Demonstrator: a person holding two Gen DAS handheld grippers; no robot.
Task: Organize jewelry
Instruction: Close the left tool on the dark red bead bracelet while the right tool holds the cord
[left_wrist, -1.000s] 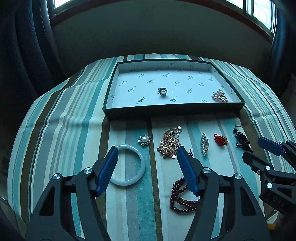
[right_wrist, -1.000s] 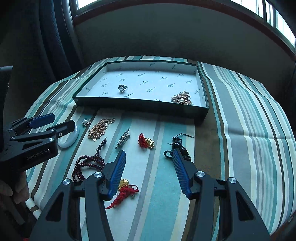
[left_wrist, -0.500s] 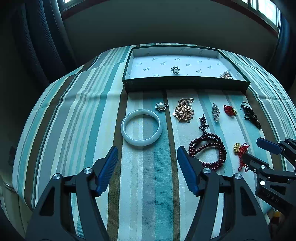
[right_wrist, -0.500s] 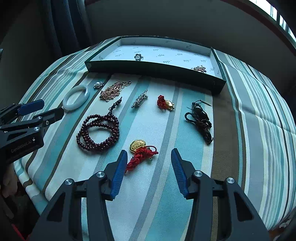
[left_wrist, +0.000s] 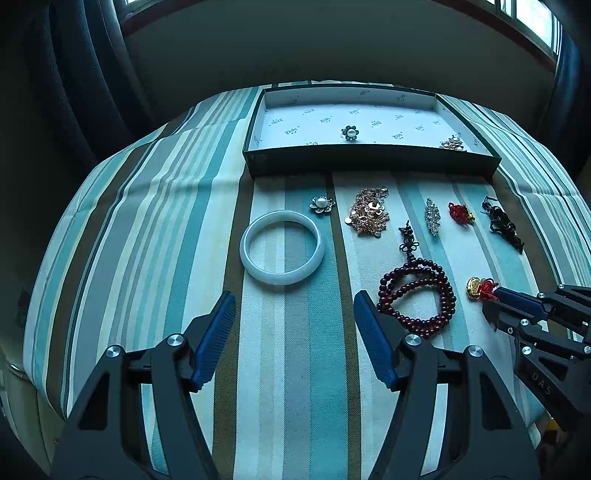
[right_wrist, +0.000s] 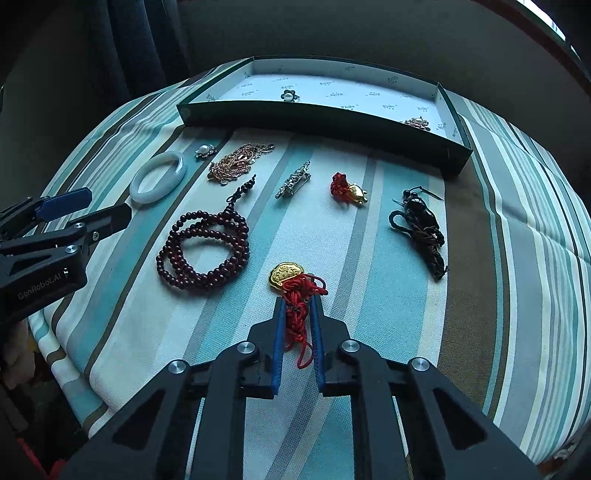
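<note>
jaws first: your right gripper (right_wrist: 297, 306) has just been closing, and its blue pads now pinch the red cord of the gold charm (right_wrist: 286, 275), which lies near the front edge of the desk. the cord bundle runs lengthwise between the pads and a loop trails back toward you, while the gold plate sits just beyond the tips, free of the grip. your left gripper (left_wrist: 293, 306) stands about half open with nothing between its jaws, over bare cloth at the front of the desk, with the white bangle (left_wrist: 282, 253) just ahead of it.

what the coming move turns on: the green tray (right_wrist: 321, 125) lies straight ahead at the back edge of the desk, its long side running across your line of travel, with the row of loose pieces between it and the charm. your right hand is the nearer one and already has the piece. judging by the grip, the heavy plate would hang from the cord and swing once lifted, so carry it high over the near wall.

the desk wears a teal, cream and brown striped cloth (right_wrist: 369, 229). the dark bead bracelet (right_wrist: 205, 245) lies just left of the charm. dim walls and curtains stand behind, with windows above.
</note>
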